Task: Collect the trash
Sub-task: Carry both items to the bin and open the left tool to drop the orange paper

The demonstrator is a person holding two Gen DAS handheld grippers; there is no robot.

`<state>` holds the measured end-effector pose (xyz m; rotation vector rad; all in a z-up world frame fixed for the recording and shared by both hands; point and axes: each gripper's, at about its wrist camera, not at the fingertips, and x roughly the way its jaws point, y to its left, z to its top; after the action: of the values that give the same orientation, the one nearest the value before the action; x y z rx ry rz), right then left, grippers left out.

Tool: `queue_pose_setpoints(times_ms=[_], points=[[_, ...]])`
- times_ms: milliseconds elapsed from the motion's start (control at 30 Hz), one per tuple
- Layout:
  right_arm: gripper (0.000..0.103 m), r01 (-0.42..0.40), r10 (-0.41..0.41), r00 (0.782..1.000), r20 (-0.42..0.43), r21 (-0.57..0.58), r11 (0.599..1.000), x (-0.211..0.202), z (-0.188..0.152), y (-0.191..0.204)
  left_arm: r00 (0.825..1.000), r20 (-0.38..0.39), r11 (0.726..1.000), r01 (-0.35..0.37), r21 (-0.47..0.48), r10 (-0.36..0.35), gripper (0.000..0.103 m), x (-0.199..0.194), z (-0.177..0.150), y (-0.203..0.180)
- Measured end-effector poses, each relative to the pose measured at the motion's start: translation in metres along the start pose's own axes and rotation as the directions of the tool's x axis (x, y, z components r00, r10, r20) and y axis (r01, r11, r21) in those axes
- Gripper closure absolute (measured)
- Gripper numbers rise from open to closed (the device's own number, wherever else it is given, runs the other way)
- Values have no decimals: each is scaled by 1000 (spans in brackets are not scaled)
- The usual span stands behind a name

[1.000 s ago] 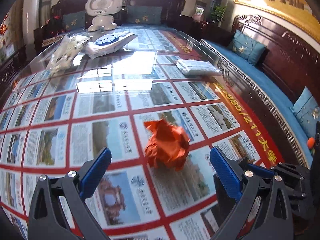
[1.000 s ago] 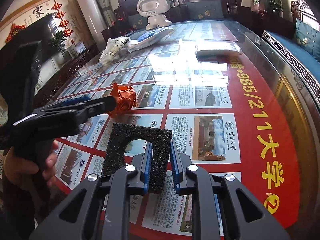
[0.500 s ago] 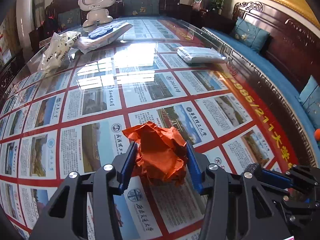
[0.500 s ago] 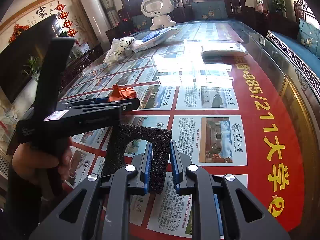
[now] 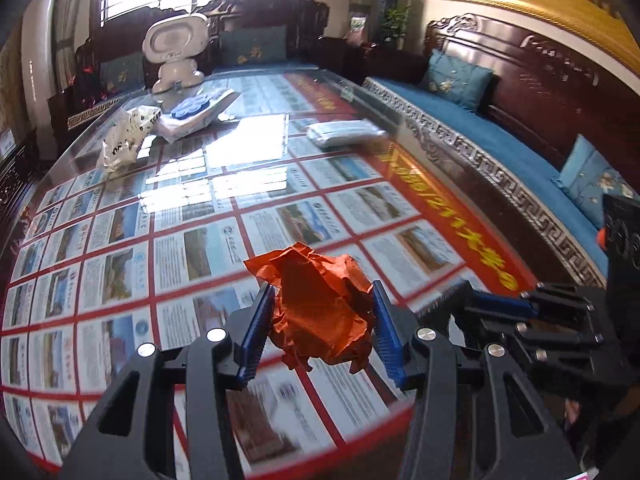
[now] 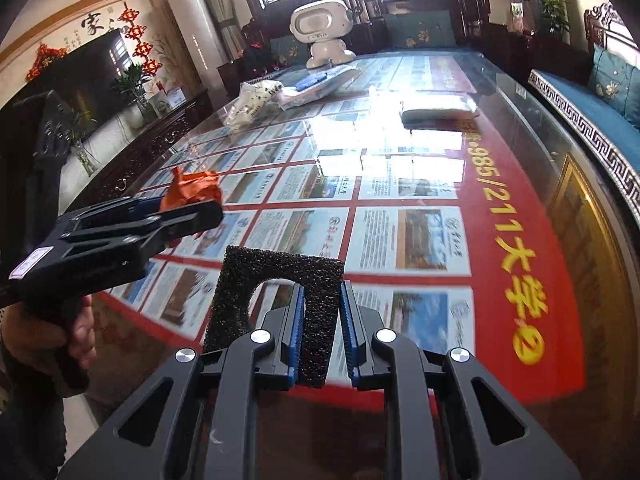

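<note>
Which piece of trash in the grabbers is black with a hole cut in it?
The foam piece in the right gripper. It is black, rough and arch-shaped. The left gripper holds crumpled orange paper instead.

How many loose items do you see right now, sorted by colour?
Orange: 1, crumpled paper in the left gripper
Black: 1, foam piece in the right gripper
White: 3, spotted bag, wipes pack, flat packet
Total: 5
</note>
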<state>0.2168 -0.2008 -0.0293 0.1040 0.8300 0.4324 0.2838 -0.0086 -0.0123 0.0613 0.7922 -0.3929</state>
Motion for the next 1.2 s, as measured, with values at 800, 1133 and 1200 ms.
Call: queue_pose_setpoints(times_ms=[800, 1133, 1200], points=[[85, -9, 8, 1000, -26, -72, 997, -157, -200, 72, 982, -88, 981, 175, 77, -168, 53, -170, -222, -119], [85, 26, -32, 988, -153, -40, 999, -150, -289, 65, 938, -269, 975, 223, -16, -219, 47, -134, -328, -125], [85, 42, -47, 984, -170, -30, 999, -146, -298, 60, 918, -320, 972, 231, -46, -233, 39, -116, -346, -122]])
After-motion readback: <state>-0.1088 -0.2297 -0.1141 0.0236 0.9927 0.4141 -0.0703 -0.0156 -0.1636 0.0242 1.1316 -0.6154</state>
